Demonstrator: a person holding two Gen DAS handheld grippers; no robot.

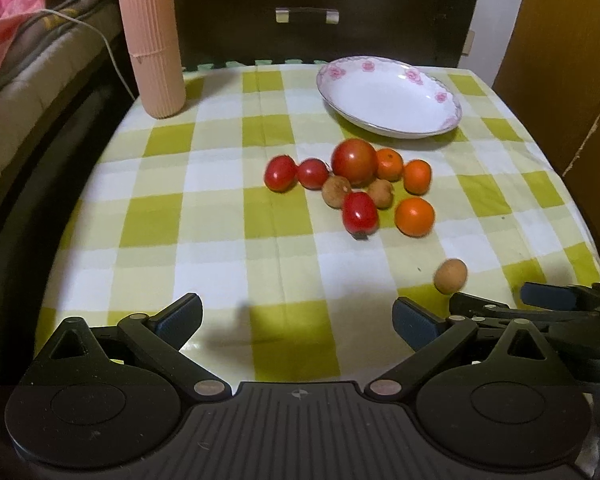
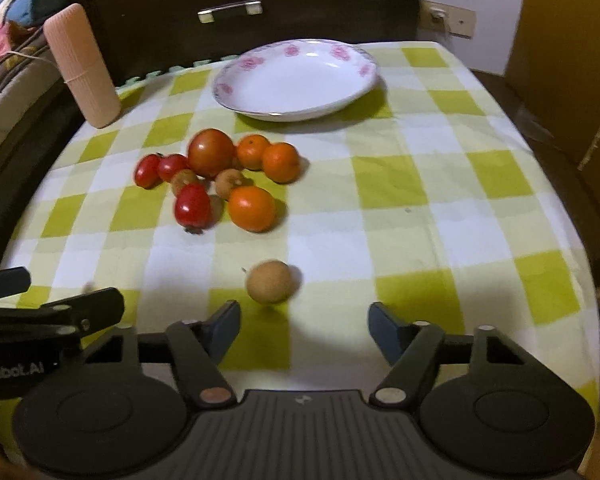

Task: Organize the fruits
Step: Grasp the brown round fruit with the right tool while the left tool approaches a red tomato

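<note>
Fruits: nine sit in a tight cluster ahead and to the left of the right claw, well apart from it: a large tomato, three small red tomatoes, three oranges and two small brown fruits, most of them touching a neighbour.
Stray fruit: one small brown fruit lies alone on the checked tablecloth, just ahead of the right claw's left finger and near it, not touching.
Plate: the flowered white plate stands beyond the cluster, far ahead of both claws, with nothing in it.
Progress: by my reading nothing is sorted yet; every fruit is on the cloth and the plate is bare, so the whole job is left.
Right claw: spread wide, holding nothing, fingers clear of the stray fruit.
Left claw: also spread wide and empty, low over the cloth; the cluster is ahead and slightly right of it, the stray fruit just beyond its right finger.
Likely step: the stray brown fruit looks the nearest first pick for the right claw.
Bystander: a ribbed pink container stands far ahead to the left.
</note>
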